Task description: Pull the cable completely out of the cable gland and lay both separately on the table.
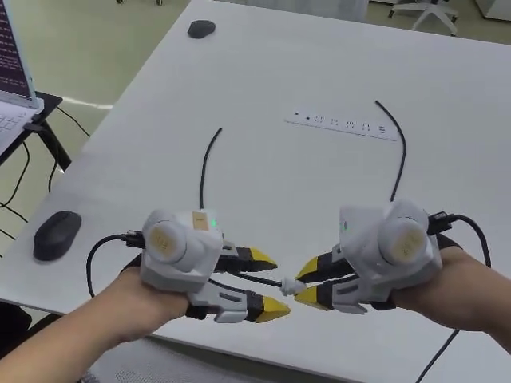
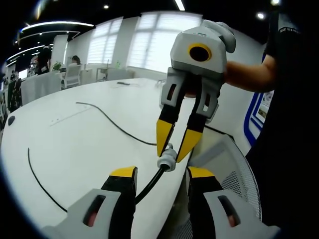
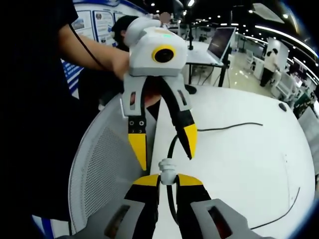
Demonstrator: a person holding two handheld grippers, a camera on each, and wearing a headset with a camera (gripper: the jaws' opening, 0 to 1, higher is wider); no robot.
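A small white cable gland (image 1: pixel 291 285) (image 2: pixel 167 160) (image 3: pixel 168 169) hangs in the air over the near edge of the white table (image 1: pixel 319 64). My right gripper (image 1: pixel 301 285) (image 3: pixel 167 180) is shut on the gland, jaws nearly together. A black cable (image 1: pixel 247 278) (image 2: pixel 149 184) (image 3: pixel 172 147) leaves the gland and runs between the jaws of my left gripper (image 1: pixel 278 284) (image 2: pixel 160 173). Those jaws stand wide apart and open, not touching the cable. The two grippers face each other tip to tip.
Two loose black cables (image 1: pixel 204 171) (image 1: pixel 399 152) lie on the table, with a white power strip (image 1: pixel 342 125) behind them. One dark mouse (image 1: pixel 56 234) sits at the left edge, another (image 1: pixel 201 29) far back. A laptop (image 1: pixel 12 72) stands off the table's left. A mesh chair back (image 3: pixel 104 169) is below.
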